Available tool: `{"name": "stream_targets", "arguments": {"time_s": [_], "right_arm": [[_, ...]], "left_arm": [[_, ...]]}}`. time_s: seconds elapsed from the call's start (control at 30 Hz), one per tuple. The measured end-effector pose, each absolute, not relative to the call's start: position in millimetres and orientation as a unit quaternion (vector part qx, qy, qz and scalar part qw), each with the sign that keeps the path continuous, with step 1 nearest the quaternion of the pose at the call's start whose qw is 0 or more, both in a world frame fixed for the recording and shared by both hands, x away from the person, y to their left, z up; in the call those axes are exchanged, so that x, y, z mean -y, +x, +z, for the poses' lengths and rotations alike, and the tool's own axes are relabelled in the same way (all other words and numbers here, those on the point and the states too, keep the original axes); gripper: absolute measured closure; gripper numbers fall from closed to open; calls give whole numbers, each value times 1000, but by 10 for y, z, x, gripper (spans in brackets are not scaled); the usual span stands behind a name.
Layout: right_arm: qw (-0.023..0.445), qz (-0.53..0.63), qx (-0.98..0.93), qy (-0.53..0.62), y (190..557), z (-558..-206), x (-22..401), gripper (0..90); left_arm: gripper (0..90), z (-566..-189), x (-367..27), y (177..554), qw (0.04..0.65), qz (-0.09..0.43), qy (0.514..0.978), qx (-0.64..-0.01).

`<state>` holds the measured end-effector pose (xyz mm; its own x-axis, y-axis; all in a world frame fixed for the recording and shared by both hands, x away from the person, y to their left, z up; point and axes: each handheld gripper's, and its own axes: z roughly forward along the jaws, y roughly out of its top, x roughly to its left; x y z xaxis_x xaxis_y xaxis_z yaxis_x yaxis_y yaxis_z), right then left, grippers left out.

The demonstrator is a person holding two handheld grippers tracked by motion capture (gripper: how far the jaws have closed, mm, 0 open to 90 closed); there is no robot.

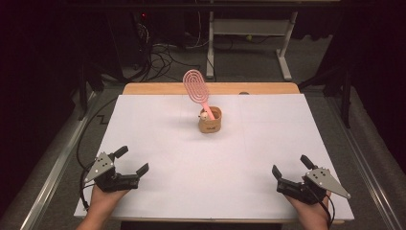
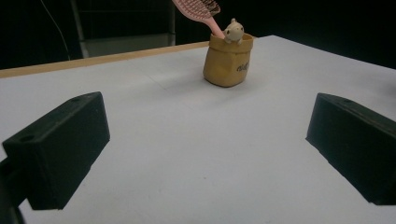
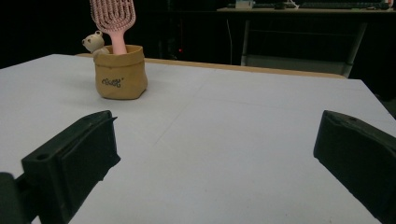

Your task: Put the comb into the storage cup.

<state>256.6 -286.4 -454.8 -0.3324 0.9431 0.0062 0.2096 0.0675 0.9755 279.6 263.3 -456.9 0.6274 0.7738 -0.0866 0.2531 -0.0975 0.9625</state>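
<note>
Standing handle-down in the small tan fabric pouch (image 1: 210, 120) mid-table, the pink oval vented hairbrush (image 1: 196, 87) leans up and away, head tilted left. Both the left gripper (image 1: 132, 161) and right gripper (image 1: 289, 169) rest wide open and empty near the table's front edge, seemingly about equally far from it

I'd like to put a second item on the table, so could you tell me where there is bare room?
Nearly the whole white table top is free: the wide stretch between the left gripper, the right gripper and the tan pouch, plus both back corners. The one crowded spot is the pouch, holding a pink hairbrush and a small bear.
</note>
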Motion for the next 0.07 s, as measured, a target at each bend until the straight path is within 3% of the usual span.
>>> {"name": "stream_targets", "arguments": {"time_s": [0.07], "right_arm": [[359, 511, -636, 452, 2568, -4548, 2865, 2]], "left_arm": [[0, -4559, -2641, 2791, 565, 235, 702, -364]]}}
